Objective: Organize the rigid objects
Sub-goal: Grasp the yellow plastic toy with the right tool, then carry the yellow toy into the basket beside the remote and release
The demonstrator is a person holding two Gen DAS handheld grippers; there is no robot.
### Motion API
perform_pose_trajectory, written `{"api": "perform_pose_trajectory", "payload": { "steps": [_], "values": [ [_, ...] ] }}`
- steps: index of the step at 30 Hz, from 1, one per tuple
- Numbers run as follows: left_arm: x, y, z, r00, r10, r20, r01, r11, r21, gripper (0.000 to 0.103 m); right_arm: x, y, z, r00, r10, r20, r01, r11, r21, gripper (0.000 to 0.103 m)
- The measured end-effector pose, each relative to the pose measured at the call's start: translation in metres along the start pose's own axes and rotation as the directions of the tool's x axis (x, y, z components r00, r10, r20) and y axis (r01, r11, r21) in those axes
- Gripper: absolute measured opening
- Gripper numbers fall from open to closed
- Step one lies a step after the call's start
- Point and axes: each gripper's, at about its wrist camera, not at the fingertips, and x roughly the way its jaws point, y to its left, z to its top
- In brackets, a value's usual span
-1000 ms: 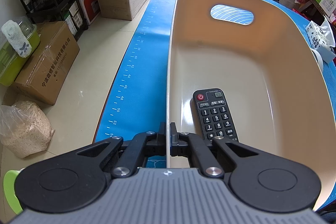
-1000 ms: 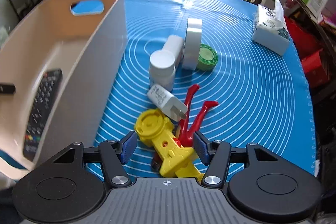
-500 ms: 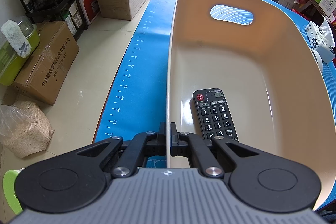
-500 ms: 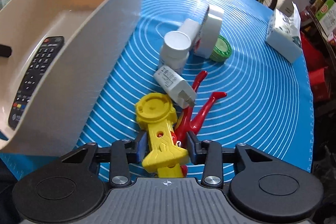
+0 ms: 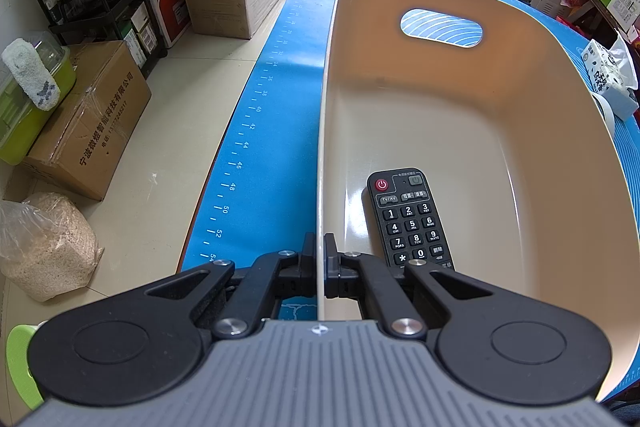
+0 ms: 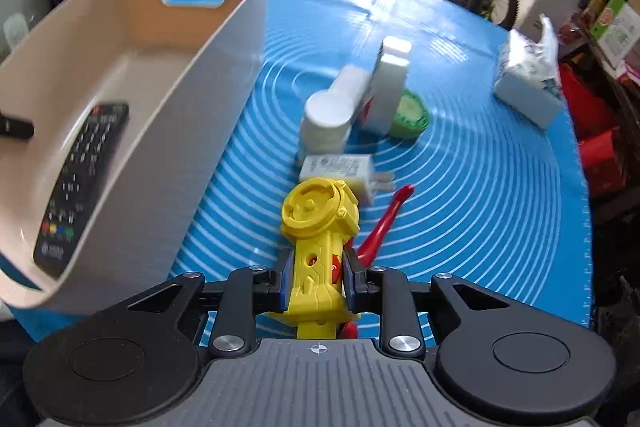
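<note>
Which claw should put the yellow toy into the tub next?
The right claw: its jaws are closing around the yellow toy. The left claw is shut on the tub rim, steadying it.

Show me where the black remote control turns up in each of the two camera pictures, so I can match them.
Left wrist view: the remote control lies low and centre-right, on the bin floor just beyond the left gripper.
Right wrist view: the remote control is at the left edge, inside the same bin, lying slanted.
Shared landmark: the beige bin with its oval handle hole.
</note>
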Motion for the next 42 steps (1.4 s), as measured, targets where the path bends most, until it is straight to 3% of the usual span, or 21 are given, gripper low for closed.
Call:
{"api": "perform_pose_trajectory", "payload": {
  "steps": [11,18,24,32,42],
  "values": [
    [0.0,0.001,0.0,1.0,0.002,0.0,-0.002,1.0,0.002,0.003,-0.037,0.001,0.016,0.989,0.014,0.148,-0.024,0.998,0.063,0.034],
    [0.0,0.0,0.0,1.0,0.003,-0.001,-0.003,1.0,0.002,0.003,-0.064,0.008,0.036,0.959,0.017,0.282,-0.048,0.994,0.102,0.034],
    [0.0,0.001,0.0,1.0,0.001,-0.002,-0.001,1.0,0.004,0.003,-0.074,0.029,0.058,0.937,0.067,0.342,-0.098,0.992,0.075,0.034],
    [0.0,-0.001,0.0,1.0,0.004,-0.001,-0.004,1.0,0.008,0.003,-0.066,0.067,0.075,0.93,0.133,0.342,-0.151,0.988,0.028,0.034],
    [0.001,-0.002,0.0,1.0,0.005,-0.001,-0.005,1.0,0.011,0.003,-0.023,0.112,0.074,0.963,0.164,0.214,-0.166,0.986,-0.011,0.034]
  ]
}}
